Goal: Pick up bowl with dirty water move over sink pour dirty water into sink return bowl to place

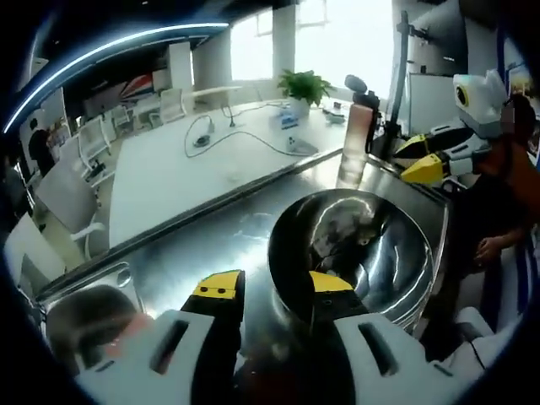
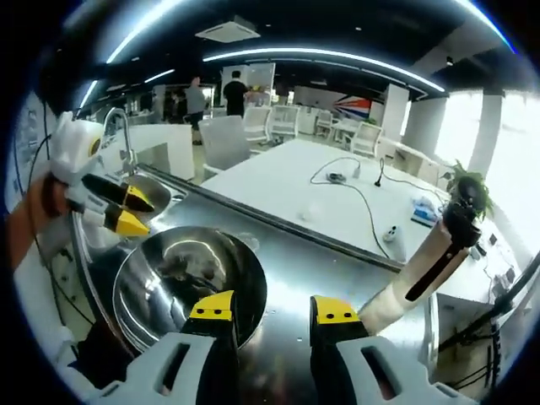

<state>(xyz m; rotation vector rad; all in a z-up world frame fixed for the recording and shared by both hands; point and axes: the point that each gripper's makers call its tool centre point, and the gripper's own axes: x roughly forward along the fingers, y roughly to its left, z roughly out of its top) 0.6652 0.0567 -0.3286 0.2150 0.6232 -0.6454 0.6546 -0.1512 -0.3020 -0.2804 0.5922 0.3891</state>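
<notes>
Yellow-tipped jaws of the left gripper (image 1: 274,291) straddled the steel bowl's (image 1: 354,253) near rim at six o'clock — not visibly clamped — while the right gripper (image 2: 274,310) sat wide at its four o'clock edge; both wanted firm, level bites before lifting toward the sink (image 2: 148,190).

Round, deep, polished stainless-steel bowl (image 1: 350,253) (image 2: 190,283): upright on a brushed steel counter, mouth open upward, mirror-bright walls carrying dark reflections. Thin pool of murky liquid with dark specks at the bottom. Near rim straddled by yellow-tipped jaws in both gripper views, one jaw inside, one outside.

Recessed stainless-steel sink (image 2: 152,192) with curved chrome tap: set into the same counter, just beyond the bowl in the right gripper view.
</notes>
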